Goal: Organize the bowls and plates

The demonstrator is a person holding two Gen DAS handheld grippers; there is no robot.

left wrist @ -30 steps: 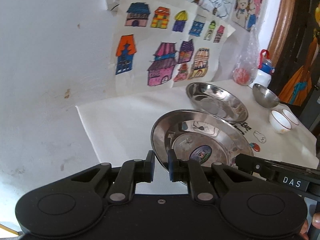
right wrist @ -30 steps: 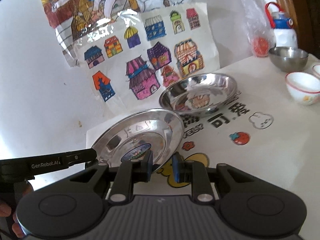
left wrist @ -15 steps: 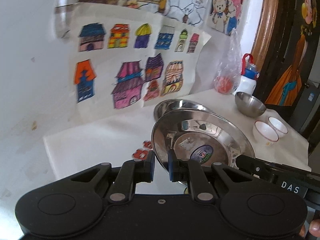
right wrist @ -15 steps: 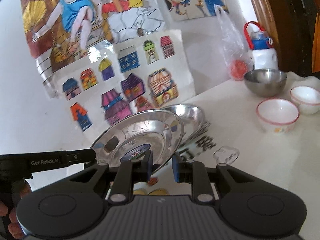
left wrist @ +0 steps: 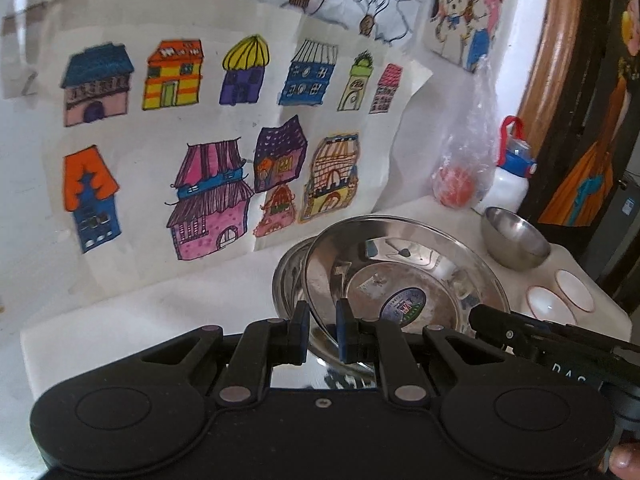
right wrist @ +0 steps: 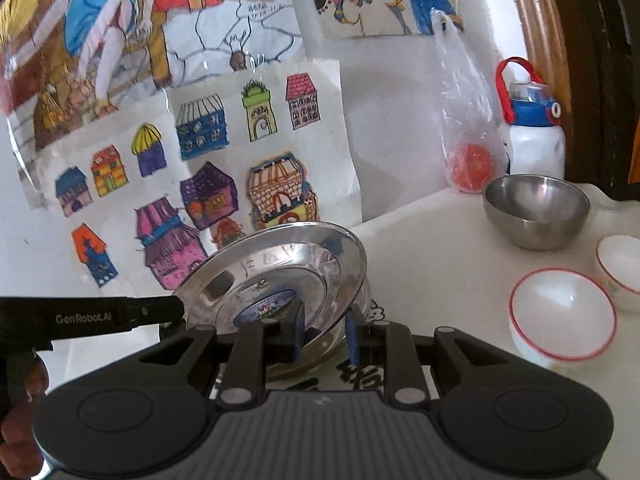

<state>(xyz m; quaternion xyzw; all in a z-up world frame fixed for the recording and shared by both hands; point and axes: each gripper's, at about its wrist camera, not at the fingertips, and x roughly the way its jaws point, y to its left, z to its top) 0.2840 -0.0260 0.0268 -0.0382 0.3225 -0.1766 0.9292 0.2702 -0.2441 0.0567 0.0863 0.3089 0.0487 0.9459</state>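
held plate: a shiny steel plate (left wrist: 404, 276) with a round blue sticker in the middle, up off the table (right wrist: 440, 224) and tilted, carried between both grippers

left gripper: the left gripper (left wrist: 322, 330) has its blue pads pinched on the plate's rim at about 7 o'clock of the plate, narrow gap with the rim in it

right gripper: the right gripper (right wrist: 324, 334) pinches the rim at the opposite side; in its own view the rim runs down between the two blue pads at 6 o'clock of the plate. A bit wider than the left one, but the edge is clamped

second plate: another steel plate (left wrist: 290, 280) sits on the table right under the held one, peeking out at its 9 o'clock in the left wrist view. Can't tell if the two touch

steel bowl: small metal bowl (right wrist: 536, 210) at 2 o'clock from the plates, well apart, near the back of the table

white bowls: two white bowls with red rims, the near one (right wrist: 562, 316) at 3 o'clock of the held plate, the other (right wrist: 620, 270) just beside it, further right

back corner: a white bottle (right wrist: 532, 136) with blue lid and red handle, plus a plastic bag (right wrist: 466, 136) with something red inside, both behind the steel bowl

wall: kids' drawings of colourful houses (left wrist: 208, 140) taped up behind the table

hand: fingers (right wrist: 20, 420) show at the left edge of the right wrist view, under the other gripper's body
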